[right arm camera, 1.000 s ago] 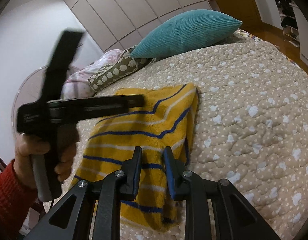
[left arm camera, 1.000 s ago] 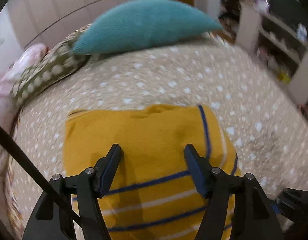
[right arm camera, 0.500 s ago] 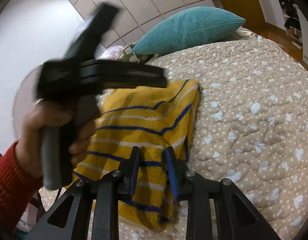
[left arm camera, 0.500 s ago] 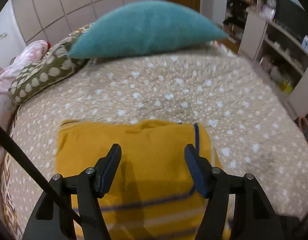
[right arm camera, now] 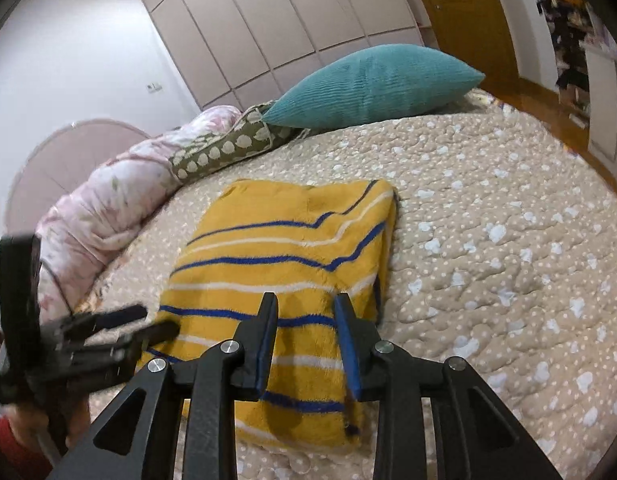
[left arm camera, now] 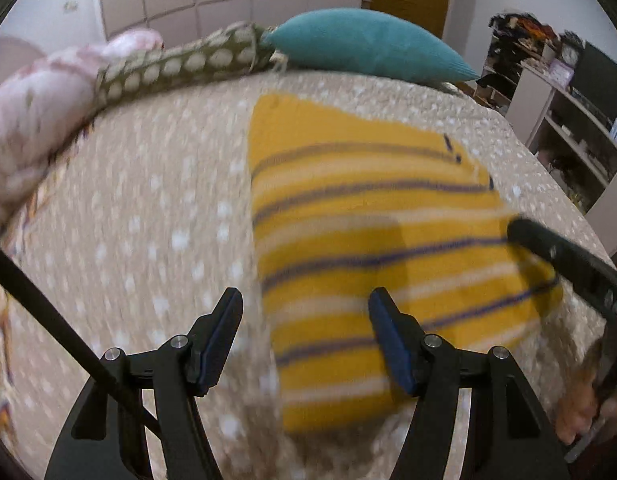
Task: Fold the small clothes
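A yellow fleece garment with blue and white stripes (right arm camera: 284, 264) lies folded flat on the beige dotted bedspread (right arm camera: 508, 240); it also shows in the left wrist view (left arm camera: 372, 240), blurred. My left gripper (left arm camera: 304, 312) is open and empty, above the garment's near left edge; it also shows at the lower left of the right wrist view (right arm camera: 140, 324). My right gripper (right arm camera: 306, 314) hovers over the garment's near right part, jaws apart with nothing between them. Part of it shows in the left wrist view (left arm camera: 564, 264) at the garment's right edge.
A teal pillow (right arm camera: 372, 84), an olive dotted cushion (right arm camera: 228, 152) and a pink floral duvet (right arm camera: 108, 208) line the far and left sides of the bed. Shelves (left arm camera: 568, 120) stand beyond the bed's right edge.
My left gripper has swung down and to the left, off the garment's middle to its left edge. My right gripper's jaws have opened wider. The garment lies flatter.
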Action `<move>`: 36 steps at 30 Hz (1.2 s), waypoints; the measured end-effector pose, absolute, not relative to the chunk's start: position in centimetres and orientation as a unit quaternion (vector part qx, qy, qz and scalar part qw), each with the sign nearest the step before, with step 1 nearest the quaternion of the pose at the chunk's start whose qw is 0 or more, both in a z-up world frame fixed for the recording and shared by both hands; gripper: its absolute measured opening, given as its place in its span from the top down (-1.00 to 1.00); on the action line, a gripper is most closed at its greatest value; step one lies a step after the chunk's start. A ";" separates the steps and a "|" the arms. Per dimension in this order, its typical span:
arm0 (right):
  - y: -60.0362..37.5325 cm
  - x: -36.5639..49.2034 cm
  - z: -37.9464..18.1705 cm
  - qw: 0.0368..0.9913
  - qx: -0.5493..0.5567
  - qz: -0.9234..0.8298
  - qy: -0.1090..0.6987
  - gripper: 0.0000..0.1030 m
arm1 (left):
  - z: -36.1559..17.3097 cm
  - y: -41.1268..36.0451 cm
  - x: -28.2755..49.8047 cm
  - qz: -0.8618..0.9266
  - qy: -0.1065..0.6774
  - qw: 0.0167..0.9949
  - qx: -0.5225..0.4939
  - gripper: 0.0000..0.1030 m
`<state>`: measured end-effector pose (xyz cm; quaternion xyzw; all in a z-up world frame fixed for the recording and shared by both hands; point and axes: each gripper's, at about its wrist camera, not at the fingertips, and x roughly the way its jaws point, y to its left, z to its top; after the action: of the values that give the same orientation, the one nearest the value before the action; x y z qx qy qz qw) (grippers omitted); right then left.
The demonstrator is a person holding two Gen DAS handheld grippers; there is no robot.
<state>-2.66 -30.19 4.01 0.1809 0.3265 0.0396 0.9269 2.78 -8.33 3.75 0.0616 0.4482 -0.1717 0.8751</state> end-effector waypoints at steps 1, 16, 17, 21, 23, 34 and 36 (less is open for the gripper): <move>-29.9 -2.8 4.1 0.928 0.173 0.029 0.329 0.38 | 3.2 -8.1 2.2 -0.170 0.450 0.875 0.055 -0.26; -29.9 -6.7 4.6 0.935 0.152 -0.029 0.321 0.26 | 3.3 -5.4 -3.6 -0.147 0.443 0.884 0.029 -0.26; -29.7 -6.9 4.9 0.937 0.149 -0.028 0.315 0.26 | 3.6 -5.4 -3.9 -0.142 0.440 0.886 0.031 -0.26; -28.8 -7.5 5.8 0.943 0.134 -0.037 0.304 0.13 | 4.5 -5.2 -6.0 -0.107 0.416 0.901 0.056 -0.26; -28.3 -8.0 6.0 0.942 0.134 -0.037 0.306 0.11 | 4.3 -5.2 -6.7 -0.102 0.417 0.901 0.066 -0.29; -25.1 -12.9 3.1 0.930 0.083 -0.080 0.349 -0.14 | 0.9 -6.6 -8.8 -0.094 0.447 0.883 0.108 -0.37; -25.2 -12.3 2.3 0.924 0.082 -0.086 0.364 -0.14 | 0.7 -6.6 -8.7 -0.092 0.452 0.881 0.104 -0.46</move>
<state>-12.32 -25.20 2.31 0.0817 0.3641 -0.0865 0.9237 -8.67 -6.59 0.68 0.1045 0.4518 -0.0915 0.8812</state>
